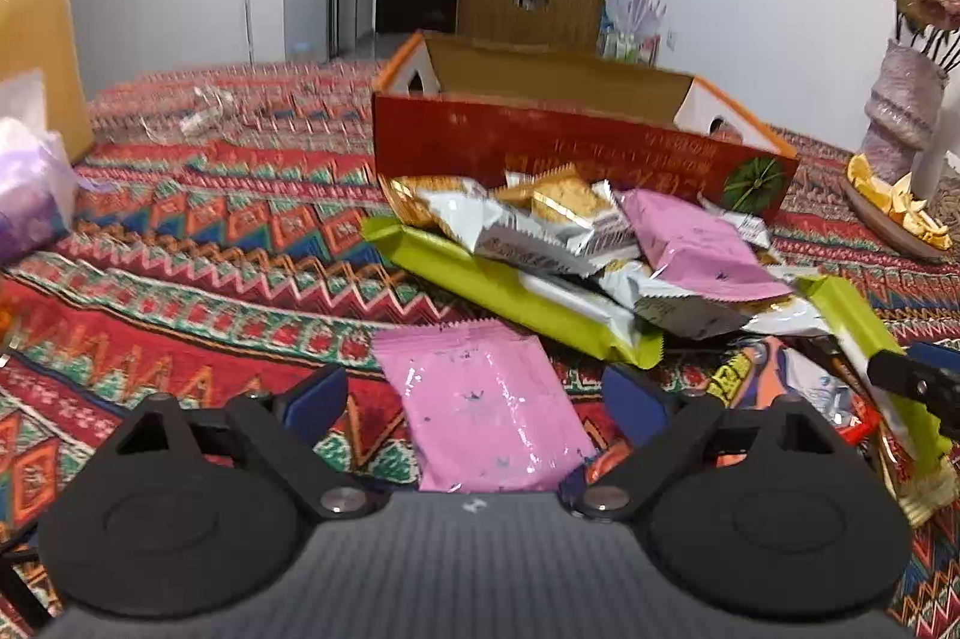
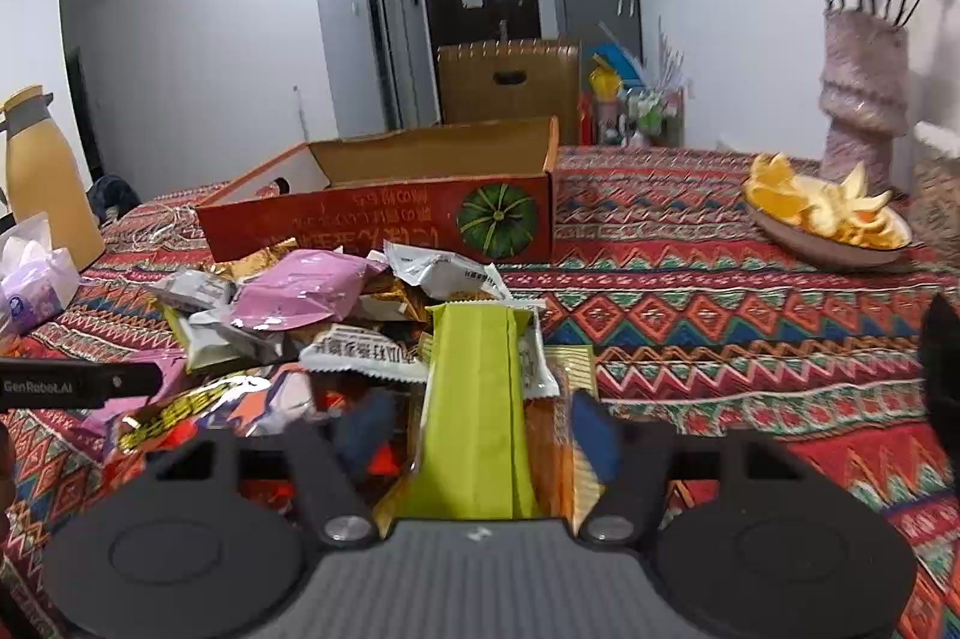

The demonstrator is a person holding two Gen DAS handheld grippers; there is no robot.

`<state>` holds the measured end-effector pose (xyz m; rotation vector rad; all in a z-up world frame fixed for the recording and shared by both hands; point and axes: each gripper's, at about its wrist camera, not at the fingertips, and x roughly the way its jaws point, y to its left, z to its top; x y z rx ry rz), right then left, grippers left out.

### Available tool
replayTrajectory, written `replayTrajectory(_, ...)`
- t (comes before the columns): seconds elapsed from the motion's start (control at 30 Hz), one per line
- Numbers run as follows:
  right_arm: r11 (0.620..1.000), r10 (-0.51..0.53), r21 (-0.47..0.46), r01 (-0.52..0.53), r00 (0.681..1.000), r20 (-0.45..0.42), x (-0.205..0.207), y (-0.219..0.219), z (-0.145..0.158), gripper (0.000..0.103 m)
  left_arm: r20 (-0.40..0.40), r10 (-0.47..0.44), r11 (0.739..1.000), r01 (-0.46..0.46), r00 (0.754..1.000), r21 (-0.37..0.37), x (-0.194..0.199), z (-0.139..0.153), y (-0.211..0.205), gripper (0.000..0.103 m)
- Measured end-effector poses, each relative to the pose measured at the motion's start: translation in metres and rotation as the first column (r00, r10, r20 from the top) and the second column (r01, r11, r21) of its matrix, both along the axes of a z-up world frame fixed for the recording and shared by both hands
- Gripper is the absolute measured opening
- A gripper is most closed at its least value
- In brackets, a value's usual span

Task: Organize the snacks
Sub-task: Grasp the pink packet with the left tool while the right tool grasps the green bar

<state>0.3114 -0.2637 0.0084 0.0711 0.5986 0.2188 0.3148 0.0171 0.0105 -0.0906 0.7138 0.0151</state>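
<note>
- The left gripper [image 1: 477, 399] has its jaws spread wide; a pink packet [image 1: 486, 405] lies flat on the tabletop between them, and neither pad visibly presses on it.
- The right gripper [image 2: 480, 429] has jaws set narrower around the near end of a green bar [image 2: 477, 399]; from the right wrist view I cannot tell whether the pads press on the wrapper.
- An orange packet [image 2: 555, 447] lies just beside the green bar, against the right-hand finger.
- Just beyond both grippers sits the snack pile [image 1: 576, 243]: silver packets, gold-wrapped biscuits, a second pink packet [image 1: 702, 243] on top, and another green bar [image 1: 510, 291] underneath.
- A colourful printed bag [image 2: 198, 411] lies at the near left of the pile in the right wrist view.
- Behind the pile, touching or nearly touching it, stands an open red box [image 1: 540, 147] with a pumpkin printed on its front; its inside looks empty as far as can be seen.
- All of it rests on a patterned cloth [image 1: 210, 231] covering the tabletop.
- At the left edge are a tissue pack [image 2: 33, 285] and a yellow flask [image 2: 42, 171].
- At the right, well apart from the snacks, are a bowl of orange peel [image 2: 828, 219] and a vase [image 2: 864, 93] of dried flowers.
</note>
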Motion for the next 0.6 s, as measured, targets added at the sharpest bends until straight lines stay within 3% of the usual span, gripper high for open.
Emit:
replayTrajectory(0.07,1.0,0.008,0.011,-0.008,1.0,-0.02,0.009,0.0,-0.004,0.046,-0.035,0.0,1.0,-0.001,0.999,-0.015,0.007,-0.005,0.001,0.092)
replayTrajectory(0.1,1.0,0.015,0.015,-0.015,0.999,-0.028,0.013,0.001,-0.005,0.04,-0.045,-0.001,1.0,0.0,0.999,-0.021,0.009,-0.007,0.001,0.087)
replayTrajectory(0.2,1.0,0.028,0.006,-0.028,0.999,-0.025,0.014,0.005,-0.009,0.038,-0.041,0.002,1.0,-0.002,0.999,-0.001,0.006,-0.009,0.0,0.065)
replayTrajectory(0.23,1.0,0.029,-0.002,-0.029,0.999,-0.023,0.013,0.005,-0.008,0.038,-0.038,0.005,1.0,-0.005,0.999,0.002,0.006,-0.008,0.0,0.063)
replayTrajectory(0.6,0.999,0.041,0.018,-0.041,0.999,0.005,-0.027,0.003,0.009,0.034,-0.011,-0.004,1.0,0.004,1.0,-0.006,-0.037,0.005,0.006,0.062)
